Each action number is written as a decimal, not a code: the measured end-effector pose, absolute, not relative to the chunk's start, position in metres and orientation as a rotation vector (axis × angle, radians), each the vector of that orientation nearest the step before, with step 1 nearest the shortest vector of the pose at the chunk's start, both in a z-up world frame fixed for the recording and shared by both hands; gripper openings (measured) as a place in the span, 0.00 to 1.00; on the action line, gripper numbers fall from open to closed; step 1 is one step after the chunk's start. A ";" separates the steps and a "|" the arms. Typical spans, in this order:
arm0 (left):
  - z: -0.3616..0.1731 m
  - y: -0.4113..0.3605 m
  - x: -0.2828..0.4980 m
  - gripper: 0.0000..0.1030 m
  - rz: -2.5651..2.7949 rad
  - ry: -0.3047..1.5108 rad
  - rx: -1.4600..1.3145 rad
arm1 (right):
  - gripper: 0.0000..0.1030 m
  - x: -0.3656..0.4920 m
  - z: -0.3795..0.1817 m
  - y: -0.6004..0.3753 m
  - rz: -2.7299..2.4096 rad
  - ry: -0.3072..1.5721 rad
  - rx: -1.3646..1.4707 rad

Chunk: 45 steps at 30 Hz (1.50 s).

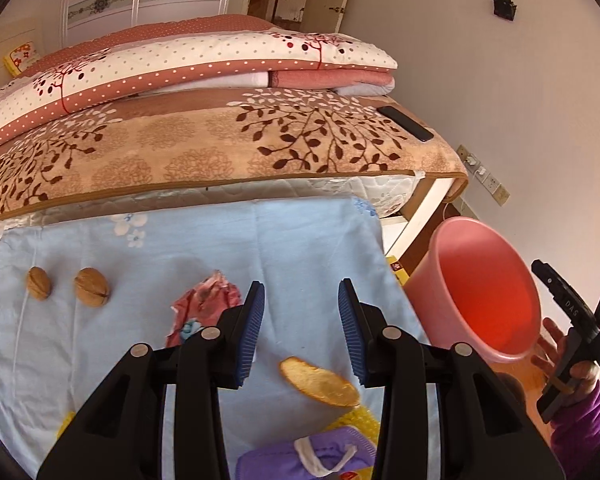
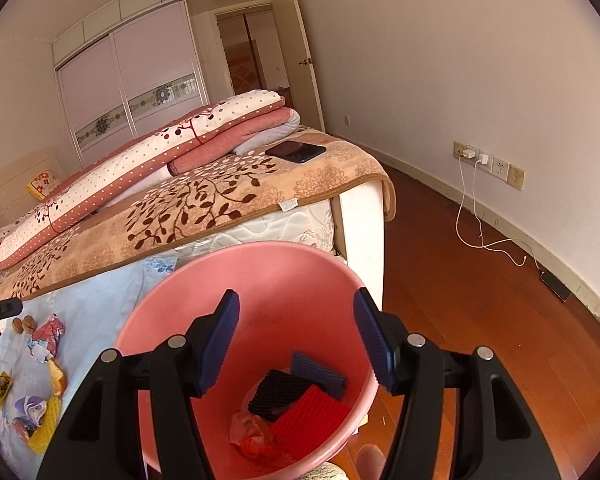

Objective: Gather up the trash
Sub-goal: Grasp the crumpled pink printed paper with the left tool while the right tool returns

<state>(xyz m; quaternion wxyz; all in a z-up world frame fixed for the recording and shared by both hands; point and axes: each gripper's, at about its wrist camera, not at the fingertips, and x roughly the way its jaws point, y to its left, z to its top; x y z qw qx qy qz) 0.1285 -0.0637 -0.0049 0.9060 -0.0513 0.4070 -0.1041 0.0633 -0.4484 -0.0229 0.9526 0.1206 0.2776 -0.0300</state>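
My left gripper (image 1: 302, 332), jaws wide and empty, hangs over the peel (image 1: 319, 382); its long axis lies diagonally across them. My right gripper (image 2: 296, 344) gapes empty above the bin (image 2: 172, 300).

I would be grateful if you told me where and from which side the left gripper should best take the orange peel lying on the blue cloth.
The orange peel lies flat, long and narrow, slanting across the blue cloth between the open left gripper fingers. Probably best to come straight down from above and pinch across its narrow middle, turning the wrist so the fingers close on its long edges.
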 end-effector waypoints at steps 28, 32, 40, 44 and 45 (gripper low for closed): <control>-0.055 -0.035 0.146 0.38 -0.087 0.961 -0.074 | 0.57 0.119 -0.046 -0.436 0.078 0.593 0.200; -0.056 -0.036 0.146 0.38 -0.086 0.950 -0.076 | 0.57 0.114 -0.044 -0.435 0.062 0.592 0.190; -0.057 -0.036 0.143 0.36 -0.100 0.940 -0.108 | 0.57 0.089 -0.026 -0.426 0.083 0.582 0.148; -0.054 -0.036 0.138 0.18 -0.122 0.930 -0.128 | 0.57 0.072 -0.018 -0.416 0.103 0.590 0.114; -0.052 -0.035 0.136 0.18 -0.124 0.923 -0.130 | 0.57 0.068 -0.015 -0.413 0.107 0.590 0.110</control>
